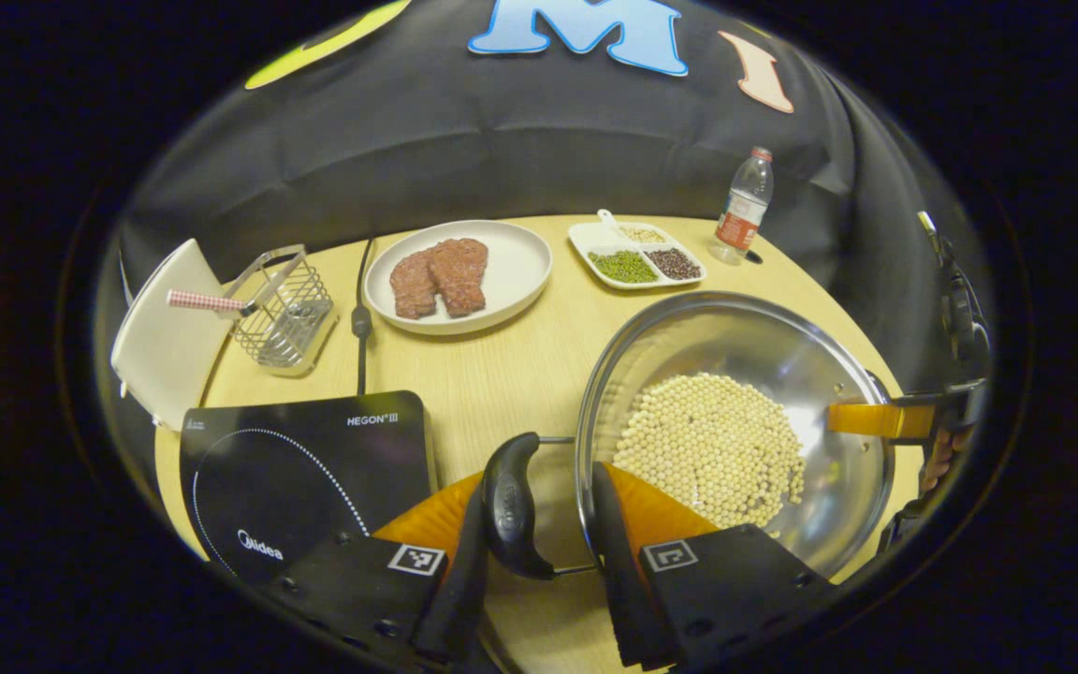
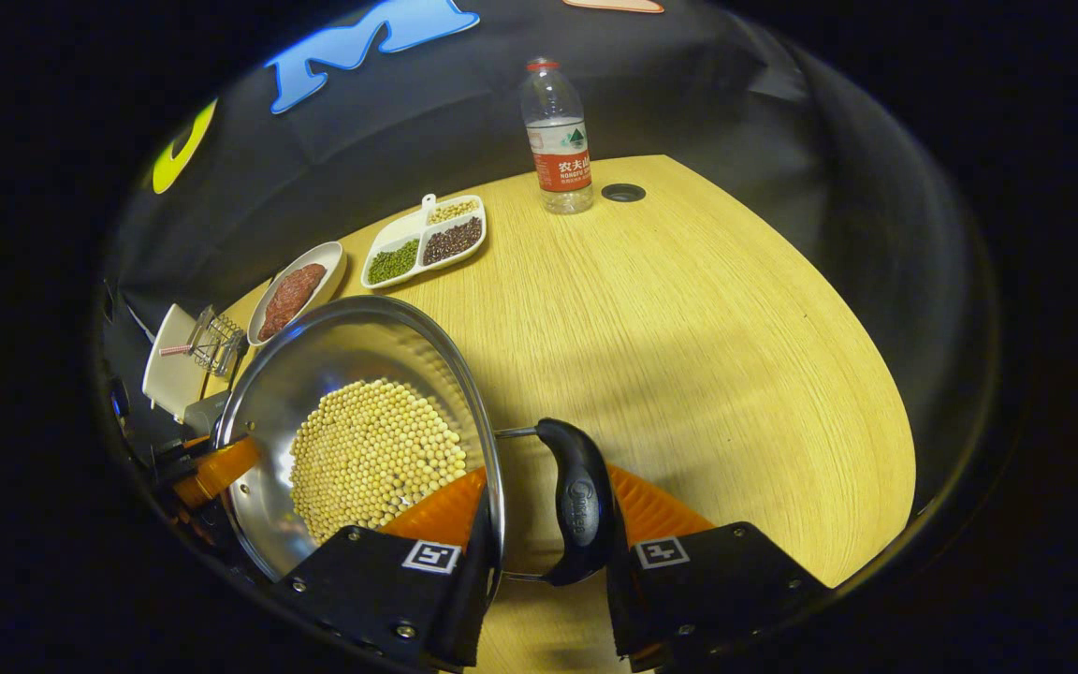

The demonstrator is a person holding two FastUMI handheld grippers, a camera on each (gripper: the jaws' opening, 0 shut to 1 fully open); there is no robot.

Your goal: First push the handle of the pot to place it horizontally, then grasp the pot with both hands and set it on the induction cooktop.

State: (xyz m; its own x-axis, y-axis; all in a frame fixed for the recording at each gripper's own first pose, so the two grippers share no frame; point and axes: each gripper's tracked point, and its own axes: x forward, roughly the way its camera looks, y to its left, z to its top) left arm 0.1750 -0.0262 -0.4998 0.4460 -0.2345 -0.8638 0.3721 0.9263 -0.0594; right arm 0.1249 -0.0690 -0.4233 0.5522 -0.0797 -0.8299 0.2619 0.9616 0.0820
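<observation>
A steel pot [image 1: 764, 346] holding pale soybeans sits right of the black induction cooktop [image 1: 305, 468] on the wooden table. My left gripper [image 1: 539, 482] straddles the pot's black left handle [image 1: 511, 505]: one finger presses the handle's outside, the other lies just inside the rim. In the right gripper view the pot [image 2: 352, 346] is at the left, and my right gripper [image 2: 548, 487] holds the black right handle [image 2: 581, 505] the same way, one finger inside the rim. I can't tell whether the pot rests on the table or is lifted.
At the back are a white plate [image 1: 516, 271] with meat, a divided dish [image 1: 595, 234] of beans and a water bottle [image 1: 745, 201]. A wire basket [image 1: 282, 309] and white board [image 1: 160, 346] stand behind the cooktop, beside a cable [image 1: 361, 318]. Bare table [image 2: 689, 356] lies right of the pot.
</observation>
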